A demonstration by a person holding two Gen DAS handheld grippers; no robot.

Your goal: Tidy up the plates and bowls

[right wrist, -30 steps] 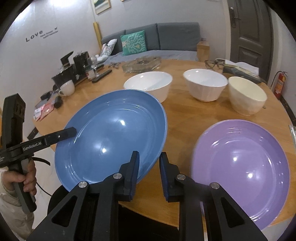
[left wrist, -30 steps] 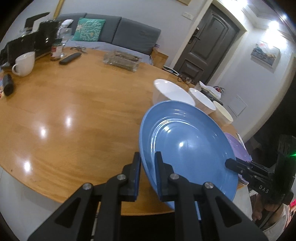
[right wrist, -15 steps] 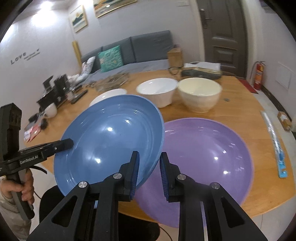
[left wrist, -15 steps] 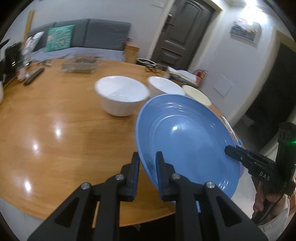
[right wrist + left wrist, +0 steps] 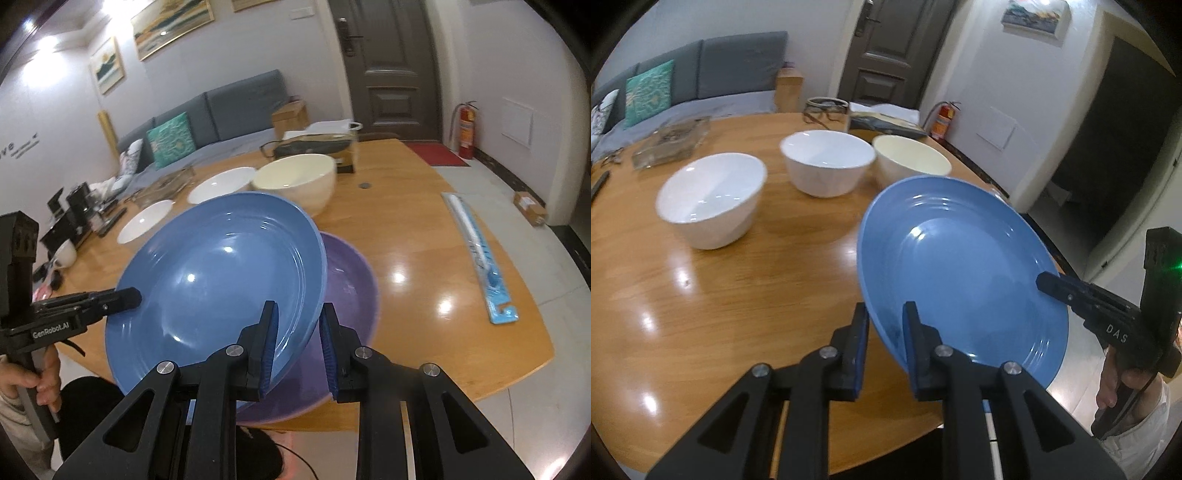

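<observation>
I am gripping the blue plate (image 5: 218, 288) by its near rim from both sides: my right gripper (image 5: 295, 343) is clenched on the edge closest to me in its own view, and my left gripper (image 5: 884, 339) is clamped on the opposite stretch of rim, its tip showing at the plate's left edge in the right view. Between the two, the plate is hanging tilted in the air, not resting on anything.

Just beyond and below my right gripper, the purple plate (image 5: 347, 280) is lying flat on the table (image 5: 424, 236), near its front edge. The blue plate is overlapping its left part, so the target is sitting slightly to the right of and under what I am carrying; I am judging that the blue one needs to shift right and level out before it goes down on top.

Farther back, the cream bowl (image 5: 295, 184) is standing just behind the purple plate, and two white bowls (image 5: 713, 199) are waiting beyond it to the left.
</observation>
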